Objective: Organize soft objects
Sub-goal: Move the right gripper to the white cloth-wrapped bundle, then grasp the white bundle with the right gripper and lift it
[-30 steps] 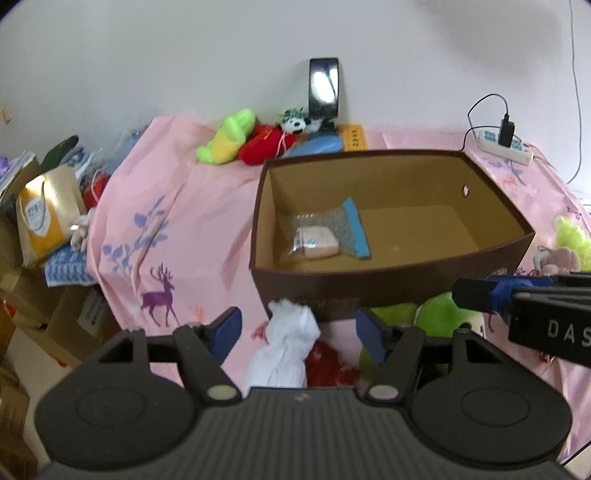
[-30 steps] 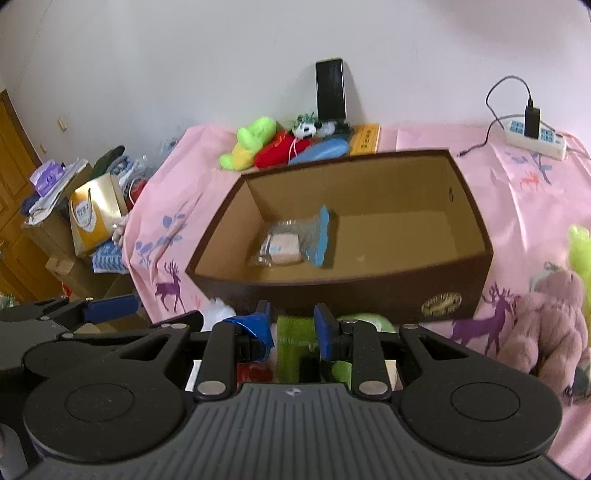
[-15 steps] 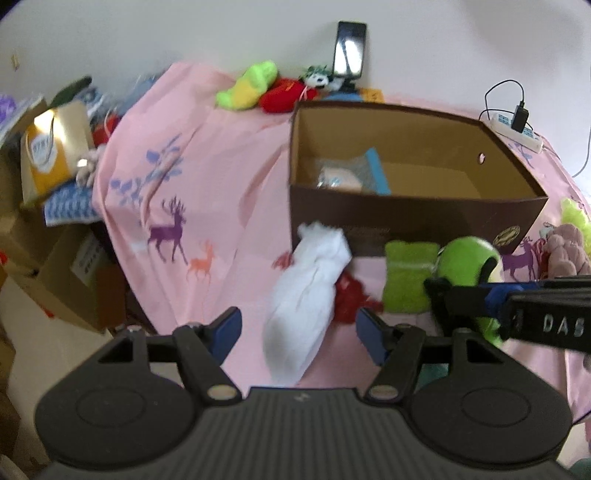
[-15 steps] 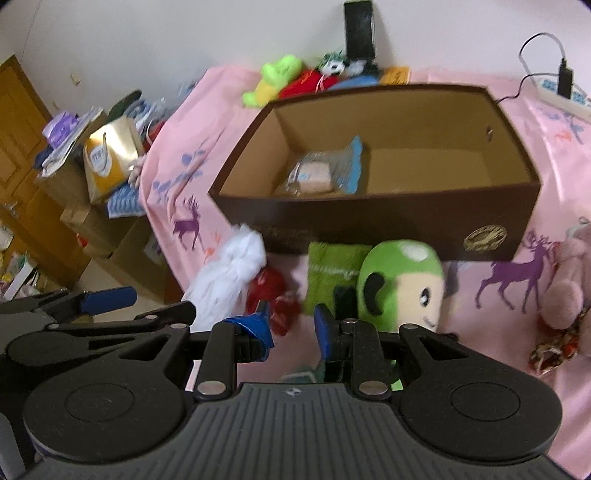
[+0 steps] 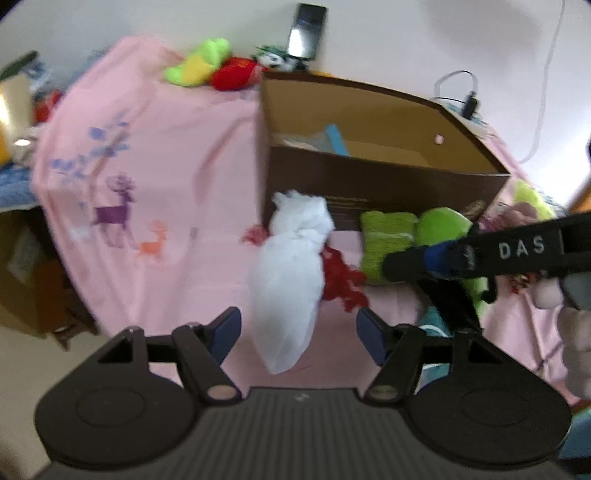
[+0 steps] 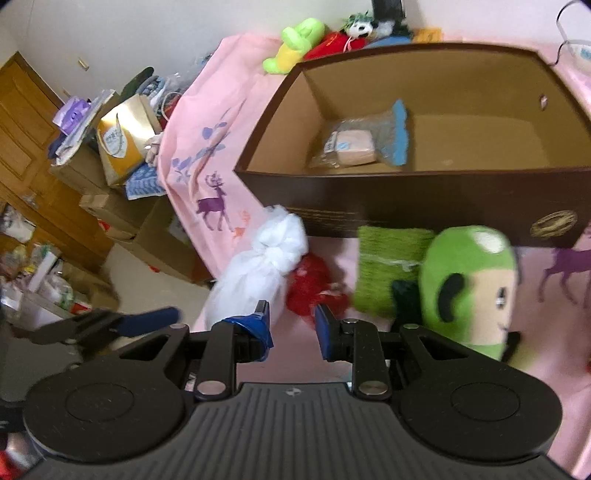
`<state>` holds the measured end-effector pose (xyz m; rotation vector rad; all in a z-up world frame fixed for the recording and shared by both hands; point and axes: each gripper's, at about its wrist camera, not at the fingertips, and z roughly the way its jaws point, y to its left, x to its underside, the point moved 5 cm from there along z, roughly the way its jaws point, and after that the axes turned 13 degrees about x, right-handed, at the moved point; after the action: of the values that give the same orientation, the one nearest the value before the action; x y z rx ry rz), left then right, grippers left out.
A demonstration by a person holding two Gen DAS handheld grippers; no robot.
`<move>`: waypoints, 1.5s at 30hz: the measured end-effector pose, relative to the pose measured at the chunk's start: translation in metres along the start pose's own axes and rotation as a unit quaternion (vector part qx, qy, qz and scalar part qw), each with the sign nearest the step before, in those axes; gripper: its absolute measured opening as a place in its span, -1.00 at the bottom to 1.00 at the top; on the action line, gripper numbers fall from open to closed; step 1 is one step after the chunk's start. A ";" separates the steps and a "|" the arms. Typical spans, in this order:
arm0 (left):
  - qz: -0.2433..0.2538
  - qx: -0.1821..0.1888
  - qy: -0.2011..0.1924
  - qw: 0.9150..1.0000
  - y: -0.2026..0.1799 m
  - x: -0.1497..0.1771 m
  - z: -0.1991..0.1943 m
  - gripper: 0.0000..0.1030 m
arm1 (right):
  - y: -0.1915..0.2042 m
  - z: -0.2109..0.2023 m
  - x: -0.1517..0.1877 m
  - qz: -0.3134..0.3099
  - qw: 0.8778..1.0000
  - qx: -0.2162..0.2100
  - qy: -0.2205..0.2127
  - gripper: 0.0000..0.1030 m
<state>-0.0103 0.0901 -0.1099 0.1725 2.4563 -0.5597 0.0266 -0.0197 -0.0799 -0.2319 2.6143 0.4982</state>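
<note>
On the pink deer-print cloth, in front of a brown cardboard box [image 6: 424,206], lie a white knotted cloth bundle [image 5: 291,273], a red soft item [image 6: 314,284], a green knitted cloth [image 6: 388,266] and a green plush head [image 6: 469,284]. Inside the box [image 5: 369,184] is a bagged pink item [image 6: 354,147]. My left gripper [image 5: 297,332] is open, and the bundle's lower end shows between its fingers without touching them. My right gripper [image 6: 291,325] hovers over the bundle [image 6: 266,266] and the red item; its jaws are opening, narrowly parted, with nothing gripped.
Several plush toys [image 6: 295,44] and a phone [image 5: 306,31] sit behind the box by the wall. A power strip cable [image 5: 469,103] lies at the back right. Bags and cartons [image 6: 122,140] crowd the floor left of the table edge.
Both grippers have tipped downward and come closer to the toys in front of the box. The white bundle now reaches down between the left fingers. The right jaws stand slightly wider.
</note>
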 end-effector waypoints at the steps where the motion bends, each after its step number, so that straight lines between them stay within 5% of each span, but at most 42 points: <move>1: 0.001 0.010 0.004 1.000 0.002 0.000 0.004 0.34 | 0.001 0.003 -0.001 0.007 1.000 -0.009 0.006 -0.83; 8: 0.021 0.019 0.045 0.999 0.019 -0.004 0.034 0.34 | 0.005 0.017 -0.001 0.036 0.998 -0.027 0.032 -0.81; 18: 0.024 0.031 0.050 0.998 0.034 -0.008 0.047 0.34 | 0.017 0.038 -0.004 0.050 0.995 -0.055 0.069 -0.79; 19: 0.022 0.035 0.048 0.998 0.034 -0.008 0.047 0.30 | 0.018 0.041 -0.004 0.052 0.994 -0.056 0.076 -0.79; 21: 0.020 0.046 0.047 0.998 0.033 -0.008 0.047 -0.09 | 0.019 0.046 -0.004 0.055 0.993 -0.058 0.088 -0.73; 27: 0.013 0.051 0.052 0.997 0.029 -0.004 0.051 -0.49 | 0.020 0.059 -0.006 0.061 0.989 -0.059 0.124 -0.71; 34: 0.016 0.057 0.051 0.997 0.028 -0.002 0.043 -0.64 | 0.022 0.059 -0.003 0.051 0.987 -0.065 0.136 -0.71; 45: 0.033 0.079 0.025 0.996 0.013 -0.015 0.001 -0.65 | 0.027 0.028 -0.009 0.024 0.988 -0.114 0.098 -0.73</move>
<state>0.0055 0.1018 -0.1065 0.3354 2.4442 -0.7284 0.0392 0.0170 -0.0906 -0.3071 2.7567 0.8311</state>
